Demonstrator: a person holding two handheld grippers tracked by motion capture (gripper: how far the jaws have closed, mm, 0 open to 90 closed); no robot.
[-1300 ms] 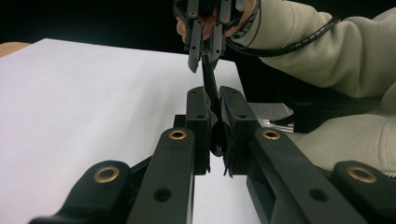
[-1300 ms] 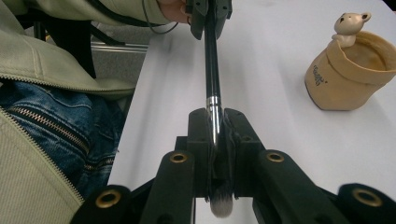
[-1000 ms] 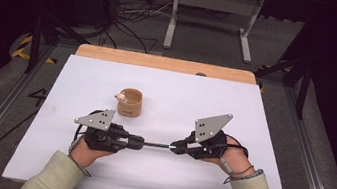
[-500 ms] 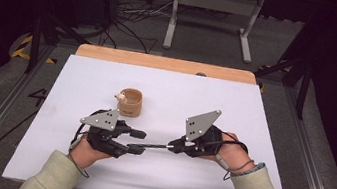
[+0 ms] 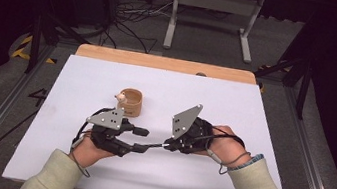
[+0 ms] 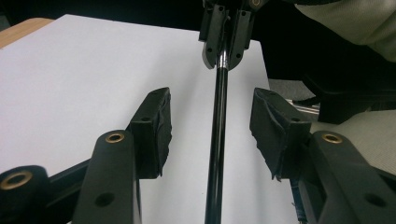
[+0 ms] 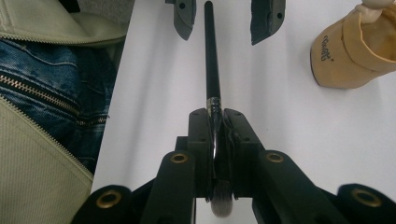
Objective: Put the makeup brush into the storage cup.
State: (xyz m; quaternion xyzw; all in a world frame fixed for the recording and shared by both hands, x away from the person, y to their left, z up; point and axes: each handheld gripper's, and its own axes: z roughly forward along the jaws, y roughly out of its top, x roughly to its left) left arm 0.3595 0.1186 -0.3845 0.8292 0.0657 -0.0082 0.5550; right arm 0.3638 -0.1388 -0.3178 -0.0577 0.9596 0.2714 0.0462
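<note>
Two hand-held grippers meet over the white table, and a black makeup brush runs between them. Your right hand-held gripper is clamped tight on the metal ferrule, bristles poking out behind the pads. Your left hand-held gripper has just been opening; its jaws now stand apart with the handle between them, pads clear on both sides.

Handover looks nearly done, so do it clean: keep the left jaws wide and draw that gripper straight back along the handle, no sideways nudge, or you'll lever the brush in the right grip. Hold the right wrist steady till the handle tip is free. Don't loosen the right jaws; the ferrule is thin and smooth and could probably slip.

Brush position: lifted just off the table, about level, handle end inside the left jaws, brush end in the right. The tan cup sits beyond the left gripper, near but apart.
</note>
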